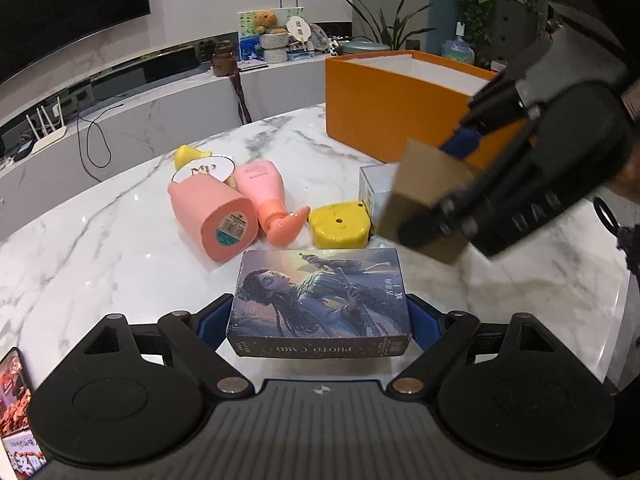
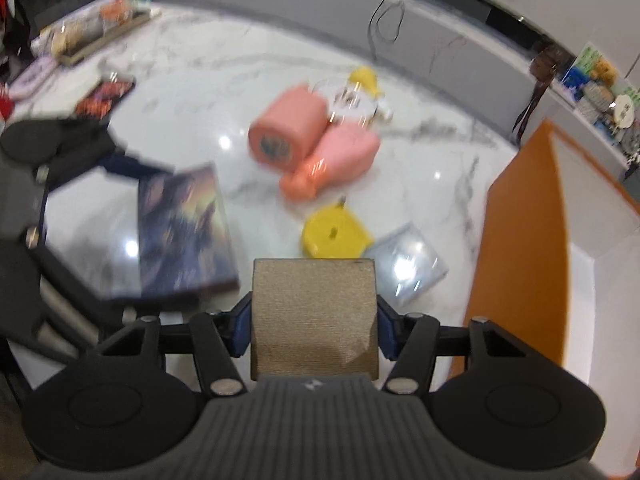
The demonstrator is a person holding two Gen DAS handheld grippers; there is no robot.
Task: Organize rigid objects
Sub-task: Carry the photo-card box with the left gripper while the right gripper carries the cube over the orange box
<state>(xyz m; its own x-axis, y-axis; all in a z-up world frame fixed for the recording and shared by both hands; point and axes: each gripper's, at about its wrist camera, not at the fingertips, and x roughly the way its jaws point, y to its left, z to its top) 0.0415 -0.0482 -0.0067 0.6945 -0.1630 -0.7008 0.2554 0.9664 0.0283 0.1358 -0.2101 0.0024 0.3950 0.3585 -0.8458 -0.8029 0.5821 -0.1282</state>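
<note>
My left gripper [image 1: 320, 314] is shut on a photo card box [image 1: 320, 292] printed with a painted figure. Its blue pads press both short sides, and the box hangs just above the marble table [image 1: 120, 248]. My right gripper [image 2: 314, 322] is shut on a plain brown cardboard box [image 2: 314, 300], blue pads against its two sides. In the left wrist view that brown box [image 1: 420, 172] hangs at the right, above the table and in front of the orange bin [image 1: 384, 108]. The right wrist view is blurred; the photo card box [image 2: 184, 232] shows at its left.
On the table lie two pink bottles [image 1: 216, 216] [image 1: 264, 188], a round white compact [image 1: 200, 170], a yellow case [image 1: 340, 226] and a clear box [image 1: 374, 188]. The open orange bin stands at the back right. A phone [image 1: 14, 400] lies at the left edge.
</note>
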